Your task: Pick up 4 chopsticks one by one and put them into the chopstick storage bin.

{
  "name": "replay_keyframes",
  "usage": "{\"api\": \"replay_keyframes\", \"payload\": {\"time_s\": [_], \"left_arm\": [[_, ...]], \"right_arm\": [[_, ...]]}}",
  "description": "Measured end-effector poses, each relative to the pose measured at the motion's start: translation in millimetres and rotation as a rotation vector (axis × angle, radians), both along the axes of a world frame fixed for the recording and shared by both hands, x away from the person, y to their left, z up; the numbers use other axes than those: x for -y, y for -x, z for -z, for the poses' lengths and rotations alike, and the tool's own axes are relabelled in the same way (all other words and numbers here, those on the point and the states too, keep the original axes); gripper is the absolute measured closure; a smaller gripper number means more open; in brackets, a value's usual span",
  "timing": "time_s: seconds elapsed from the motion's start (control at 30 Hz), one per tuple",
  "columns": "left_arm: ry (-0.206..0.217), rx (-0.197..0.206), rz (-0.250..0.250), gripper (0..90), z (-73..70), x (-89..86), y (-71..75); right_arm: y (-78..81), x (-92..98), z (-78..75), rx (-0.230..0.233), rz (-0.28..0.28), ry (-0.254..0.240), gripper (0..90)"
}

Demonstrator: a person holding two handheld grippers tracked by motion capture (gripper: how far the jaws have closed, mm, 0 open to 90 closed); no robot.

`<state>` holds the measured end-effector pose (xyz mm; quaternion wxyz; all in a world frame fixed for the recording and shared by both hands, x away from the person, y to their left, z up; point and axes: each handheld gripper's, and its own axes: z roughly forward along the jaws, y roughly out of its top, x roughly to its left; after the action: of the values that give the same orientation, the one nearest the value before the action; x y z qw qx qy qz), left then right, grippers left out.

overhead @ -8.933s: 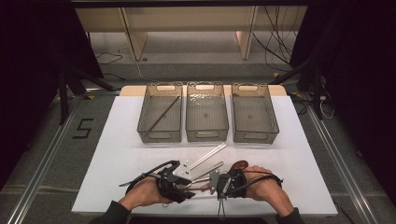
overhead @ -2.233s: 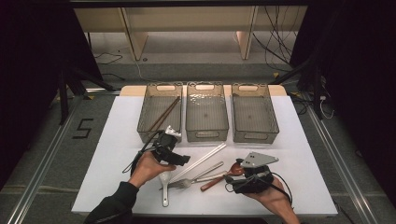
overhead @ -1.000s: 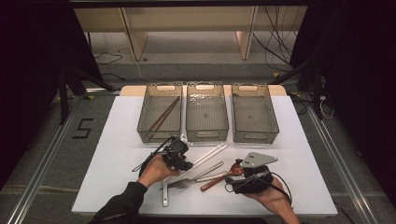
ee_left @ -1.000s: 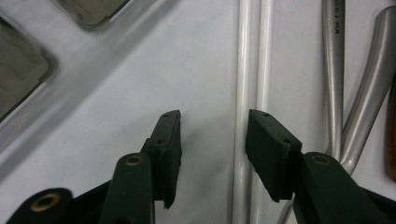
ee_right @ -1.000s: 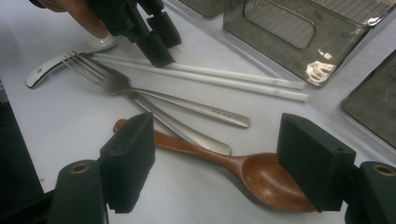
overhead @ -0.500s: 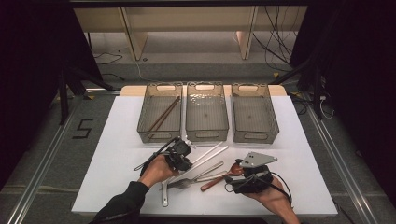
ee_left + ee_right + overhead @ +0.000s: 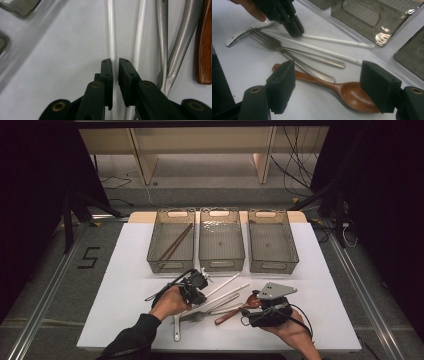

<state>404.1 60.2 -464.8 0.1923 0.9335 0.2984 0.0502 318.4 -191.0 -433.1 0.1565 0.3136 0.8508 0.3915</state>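
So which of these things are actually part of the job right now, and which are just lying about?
In hand:
- left gripper, jaws just closed on one white chopstick
- second white chopstick
- left bin holding brown chopsticks

Lying about:
- fork
- wooden spoon, between the open right gripper jaws, untouched
- middle bin
- right bin

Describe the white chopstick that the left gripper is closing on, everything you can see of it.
The white chopstick is a thin, smooth, glossy rod, plastic by the look. It lies flat on the white table, beside a second white chopstick and apart from it along the visible length. The left gripper has just been closing its jaws, which now pinch it near one end. In the right gripper view its free end points toward a clear bin.
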Motion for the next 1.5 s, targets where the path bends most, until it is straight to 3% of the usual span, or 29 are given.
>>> {"api": "replay_keyframes", "payload": {"time_s": [0.27,0.7,0.9,1.5], "left_arm": [[-0.024,-0.007,0.006,83.9,-1.2,3.3,-1.0],[-0.029,-0.027,0.005,84.6,-1.8,4.5,-3.7],[-0.039,-0.017,0.02,85.1,-2.4,5.5,-2.9],[0.031,0.022,0.028,85.3,-18.4,3.4,0.1]], "right_arm": [[-0.1,0.0,-0.3,0.001,-0.002,0.002,29.8],[0.1,0.1,-0.8,0.003,-0.002,-0.001,29.8],[0.2,0.2,-1.9,0.004,0.0,-0.002,29.9],[0.0,1.1,-1.9,0.003,0.003,-0.004,30.1]]}}
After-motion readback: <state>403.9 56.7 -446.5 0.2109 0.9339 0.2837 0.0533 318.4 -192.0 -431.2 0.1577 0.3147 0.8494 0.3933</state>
